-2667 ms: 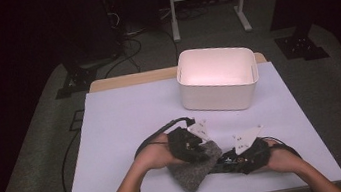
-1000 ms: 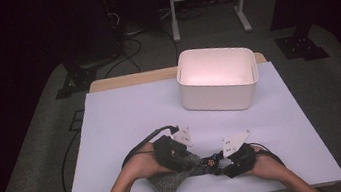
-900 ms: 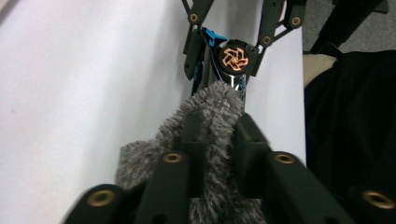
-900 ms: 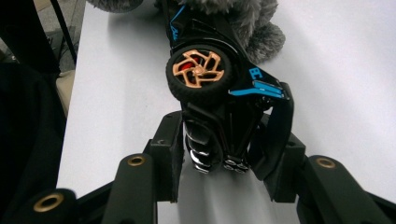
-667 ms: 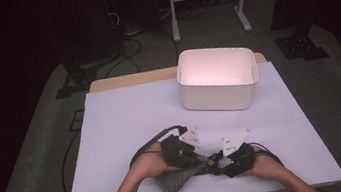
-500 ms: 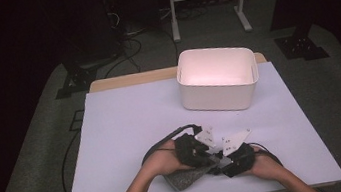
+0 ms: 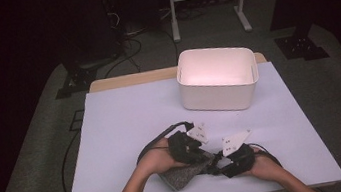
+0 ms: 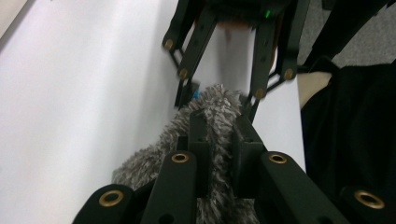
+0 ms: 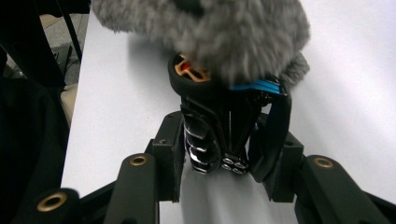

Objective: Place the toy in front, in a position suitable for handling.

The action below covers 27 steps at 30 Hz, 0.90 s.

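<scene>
- Grey fuzzy pouch (image 7: 185, 173) — lies at the near edge of the white table (image 7: 127, 127), between the two hands, with a black headset (image 9: 224, 126) half inside.
- Left gripper (image 7: 192, 149) — jaws pinched tight on the pouch's fabric.
- Right gripper (image 7: 228, 164) — jaws clamped around the headset.
- White bin (image 7: 217, 78) — far side, well apart.

A table (image 7: 128, 132) stands on grey carpet, and a pale lilac-white sheet covers almost all of its top; a strip of bare wood shows along the far edge. On the far half sits a white open bin (image 7: 217, 78), right of centre. Near the front edge lies a grey fuzzy cloth (image 7: 182, 175), apparently resting on the sheet, though how much of it touches down is hard to tell. The bin and the cloth are well apart.
</scene>
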### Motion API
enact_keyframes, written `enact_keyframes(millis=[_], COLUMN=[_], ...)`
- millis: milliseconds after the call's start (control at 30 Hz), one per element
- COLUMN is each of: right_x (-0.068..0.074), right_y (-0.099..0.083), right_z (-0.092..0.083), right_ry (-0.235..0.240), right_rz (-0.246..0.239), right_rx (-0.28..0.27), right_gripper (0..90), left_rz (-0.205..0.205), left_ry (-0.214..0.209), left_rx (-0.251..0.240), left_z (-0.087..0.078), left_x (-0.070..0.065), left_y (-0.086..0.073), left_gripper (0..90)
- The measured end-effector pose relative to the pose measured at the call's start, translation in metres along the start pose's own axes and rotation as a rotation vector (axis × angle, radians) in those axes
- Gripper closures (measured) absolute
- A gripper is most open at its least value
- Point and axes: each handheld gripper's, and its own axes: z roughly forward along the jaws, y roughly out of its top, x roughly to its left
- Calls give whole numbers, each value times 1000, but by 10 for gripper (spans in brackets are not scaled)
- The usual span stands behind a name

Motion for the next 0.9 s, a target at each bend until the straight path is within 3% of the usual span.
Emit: enact_keyframes(millis=[133,267,400,600,800,900], right_x=[0,0,1,0,-1,-1], right_y=[-1,0,1,1,1,2], right_z=[1,0,0,0,0,0], right_ry=[3,4,2,6,4,9], right_rz=[8,-9,-13,-11,-3,7], right_rx=[-10,7,17,13,14,12], right_gripper=[551,558,559,559,557,554], left_rz=[17,12,5,-36,-87,-86], left_ry=[-7,-25,-17,43,70,70], left_rx=[7,12,21,61,47,34], left_z=[7,5,-4,-25,-43,-42], left_x=[-1,0,-1,-2,-1,-1], left_y=[8,5,-7,-31,-56,-57], left_gripper=[808,808,808,808,807,806])
